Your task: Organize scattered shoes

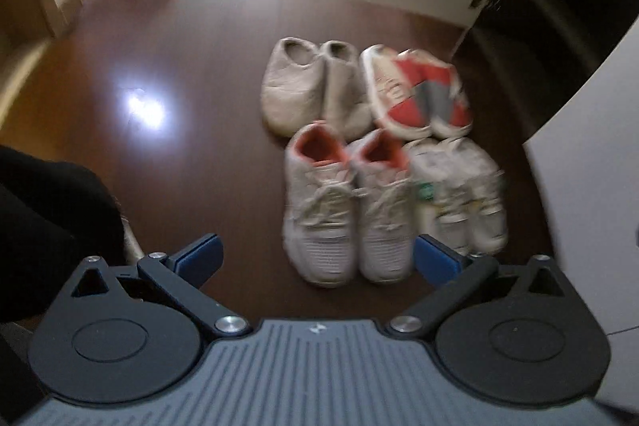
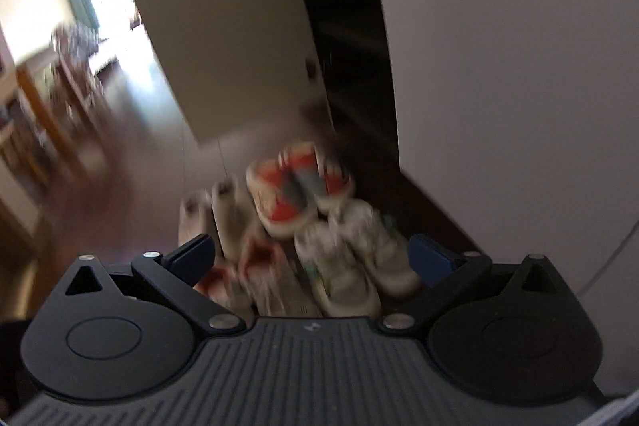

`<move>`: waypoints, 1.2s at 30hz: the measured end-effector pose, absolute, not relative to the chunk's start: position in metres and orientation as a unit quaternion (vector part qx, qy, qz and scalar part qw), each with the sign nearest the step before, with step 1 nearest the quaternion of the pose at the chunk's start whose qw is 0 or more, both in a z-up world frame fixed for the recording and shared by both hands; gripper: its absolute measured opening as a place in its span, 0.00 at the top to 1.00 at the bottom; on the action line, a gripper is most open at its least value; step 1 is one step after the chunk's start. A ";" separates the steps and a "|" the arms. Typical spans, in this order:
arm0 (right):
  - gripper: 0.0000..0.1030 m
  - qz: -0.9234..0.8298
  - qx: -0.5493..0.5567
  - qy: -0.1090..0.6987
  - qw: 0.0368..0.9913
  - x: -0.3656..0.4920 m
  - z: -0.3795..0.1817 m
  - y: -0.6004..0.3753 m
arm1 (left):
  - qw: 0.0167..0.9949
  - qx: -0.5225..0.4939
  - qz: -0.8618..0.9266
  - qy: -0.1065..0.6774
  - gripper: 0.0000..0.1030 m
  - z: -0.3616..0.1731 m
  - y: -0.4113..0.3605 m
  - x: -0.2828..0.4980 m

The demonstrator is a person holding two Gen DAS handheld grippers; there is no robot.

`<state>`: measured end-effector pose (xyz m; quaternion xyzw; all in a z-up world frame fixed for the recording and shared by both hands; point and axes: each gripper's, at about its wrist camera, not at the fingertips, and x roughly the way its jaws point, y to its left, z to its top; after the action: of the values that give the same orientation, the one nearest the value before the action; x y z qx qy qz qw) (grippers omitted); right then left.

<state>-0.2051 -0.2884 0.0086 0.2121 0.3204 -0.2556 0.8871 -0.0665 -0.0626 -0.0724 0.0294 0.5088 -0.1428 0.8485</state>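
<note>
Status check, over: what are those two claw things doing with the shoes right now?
Left gripper and right gripper: jaws open, empty. Four shoe pairs grouped on floor beside open cabinet. Nothing blocking.

Four pairs on dark wood floor, two rows, upright, side by side. Far row: beige slip-ons, red-and-grey slippers tilted against each other. Near row: grey sneakers with orange lining, white sneakers.

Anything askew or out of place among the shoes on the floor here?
Mostly tidy: four pairs sit side by side. Only the red-and-white slippers look askew, angled and overlapping each other, unlike the straight beige slip-ons beside them.
</note>
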 end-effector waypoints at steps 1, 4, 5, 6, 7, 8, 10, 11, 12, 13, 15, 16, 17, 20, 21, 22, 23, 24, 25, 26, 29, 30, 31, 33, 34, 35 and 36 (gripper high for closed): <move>0.01 -0.254 0.212 0.328 0.885 -0.202 0.003 -0.285 | 0.854 0.044 -0.142 0.498 0.02 -0.074 -0.065 -0.069; 0.01 -0.248 0.209 0.340 0.883 -0.198 -0.007 -0.281 | 0.867 0.054 -0.153 0.470 0.01 -0.067 -0.071 -0.078; 0.01 -0.247 0.204 0.340 0.884 -0.195 -0.008 -0.280 | 0.871 0.057 -0.159 0.462 0.01 -0.066 -0.072 -0.081; 0.01 -0.251 0.196 0.341 0.885 -0.193 -0.009 -0.280 | 0.874 0.063 -0.165 0.454 0.01 -0.064 -0.074 -0.086; 0.01 -0.257 0.188 0.341 0.885 -0.191 -0.008 -0.278 | 0.875 0.067 -0.168 0.450 0.01 -0.063 -0.076 -0.088; 0.01 -0.264 0.179 0.341 0.884 -0.190 -0.008 -0.277 | 0.874 0.069 -0.174 0.448 0.01 -0.061 -0.079 -0.091; 0.01 -0.282 0.171 0.335 0.883 -0.194 -0.008 -0.277 | 0.871 0.076 -0.188 0.448 0.01 -0.059 -0.086 -0.096; 0.01 -0.287 0.171 0.331 0.882 -0.198 -0.005 -0.277 | 0.869 0.079 -0.194 0.448 0.01 -0.058 -0.089 -0.098; 0.01 -0.290 0.174 0.327 0.882 -0.205 -0.001 -0.277 | 0.868 0.082 -0.198 0.448 0.01 -0.058 -0.092 -0.099; 0.01 -0.292 0.178 0.323 0.882 -0.210 0.003 -0.277 | 0.867 0.086 -0.203 0.447 0.01 -0.059 -0.094 -0.101; 0.01 -0.297 0.184 0.316 0.882 -0.217 0.008 -0.278 | 0.866 0.094 -0.209 0.444 0.01 -0.060 -0.097 -0.105; 0.01 -0.299 0.184 0.314 0.882 -0.218 0.009 -0.278 | 0.866 0.095 -0.211 0.444 0.01 -0.060 -0.098 -0.107; 0.01 -0.301 0.184 0.312 0.882 -0.219 0.009 -0.278 | 0.865 0.097 -0.213 0.443 0.01 -0.059 -0.098 -0.109; 0.01 -0.307 0.179 0.305 0.883 -0.223 0.011 -0.279 | 0.865 0.104 -0.216 0.440 0.01 -0.059 -0.100 -0.116; 0.01 -0.309 0.178 0.304 0.883 -0.224 0.012 -0.279 | 0.865 0.106 -0.217 0.439 0.01 -0.059 -0.100 -0.117; 0.01 -0.311 0.178 0.302 0.883 -0.226 0.013 -0.279 | 0.865 0.109 -0.219 0.439 0.01 -0.060 -0.101 -0.120; 0.01 -0.313 0.179 0.300 0.883 -0.228 0.015 -0.279 | 0.865 0.111 -0.221 0.437 0.01 -0.060 -0.102 -0.122; 0.01 -0.315 0.180 0.297 0.883 -0.230 0.016 -0.279 | 0.864 0.113 -0.223 0.436 0.01 -0.060 -0.102 -0.124; 0.01 -0.317 0.181 0.294 0.884 -0.232 0.017 -0.278 | 0.865 0.116 -0.225 0.434 0.01 -0.060 -0.102 -0.127; 0.01 -0.317 0.181 0.292 0.884 -0.234 0.018 -0.279 | 0.865 0.120 -0.227 0.430 0.01 -0.060 -0.103 -0.130; 0.01 -0.321 0.183 0.284 0.885 -0.239 0.020 -0.276 | 0.869 0.127 -0.232 0.419 0.01 -0.058 -0.102 -0.137; 0.01 -0.322 0.185 0.280 0.885 -0.241 0.022 -0.275 | 0.869 0.129 -0.232 0.417 0.01 -0.058 -0.101 -0.138; 0.01 -0.321 0.186 0.276 0.887 -0.243 0.023 -0.274 | 0.871 0.129 -0.233 0.413 0.01 -0.056 -0.100 -0.140; 0.01 -0.317 0.189 0.269 0.890 -0.247 0.026 -0.271 | 0.875 0.131 -0.235 0.403 0.01 -0.049 -0.097 -0.144; 0.01 -0.313 0.191 0.260 0.893 -0.249 0.031 -0.268 | 0.878 0.130 -0.235 0.398 0.01 -0.045 -0.095 -0.145; 0.01 -0.309 0.193 0.249 0.897 -0.252 0.037 -0.266 | 0.881 0.126 -0.236 0.390 0.01 -0.035 -0.090 -0.145; 0.01 -0.305 0.195 0.238 0.901 -0.254 0.043 -0.264 | 0.885 0.117 -0.238 0.382 0.01 -0.023 -0.084 -0.143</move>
<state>-0.2542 -0.2644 0.0430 0.1947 0.2381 -0.3052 0.9013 -0.1429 -0.0840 -0.0228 0.1170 0.3819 -0.2385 0.8852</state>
